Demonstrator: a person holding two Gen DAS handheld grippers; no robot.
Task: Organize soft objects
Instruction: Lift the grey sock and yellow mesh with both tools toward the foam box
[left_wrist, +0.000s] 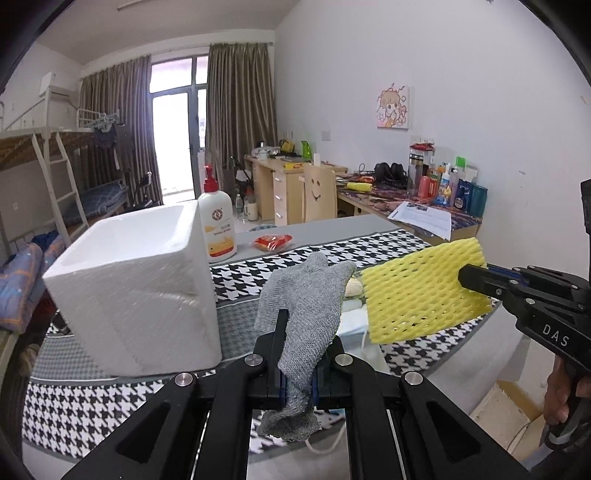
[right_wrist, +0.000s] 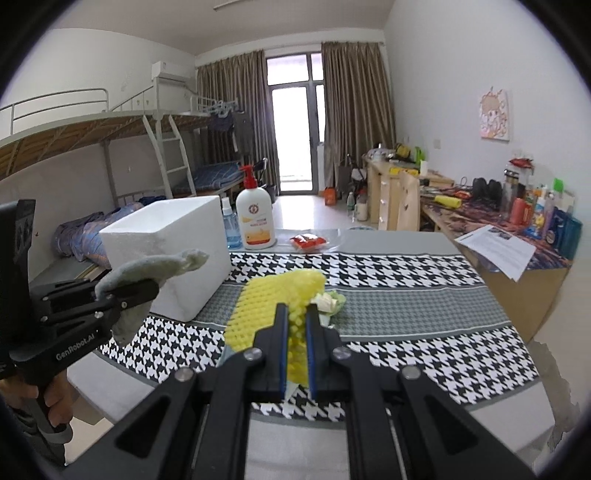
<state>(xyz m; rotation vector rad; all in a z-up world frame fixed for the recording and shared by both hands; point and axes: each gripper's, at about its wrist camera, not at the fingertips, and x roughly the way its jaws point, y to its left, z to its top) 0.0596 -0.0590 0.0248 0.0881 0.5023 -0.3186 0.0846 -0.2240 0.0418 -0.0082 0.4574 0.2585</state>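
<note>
The houndstooth tablecloth (right_wrist: 406, 273) spreads below you, with the white foam box (left_wrist: 136, 291) on its left side. Your right gripper (right_wrist: 296, 332) is clamped shut on the yellow foam net (left_wrist: 417, 291), held above the cloth. Your left gripper (left_wrist: 299, 343) is pinched tight on the grey knit cloth (left_wrist: 306, 295), lifted beside the box.

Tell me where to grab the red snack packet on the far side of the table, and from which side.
Both grippers are busy: the left gripper holds the grey cloth, the right gripper the yellow foam net. Once one is free, take the red snack packet from above, fingers across its narrow width. It lies flat on the table, and the lotion bottle crowds its left.
</note>
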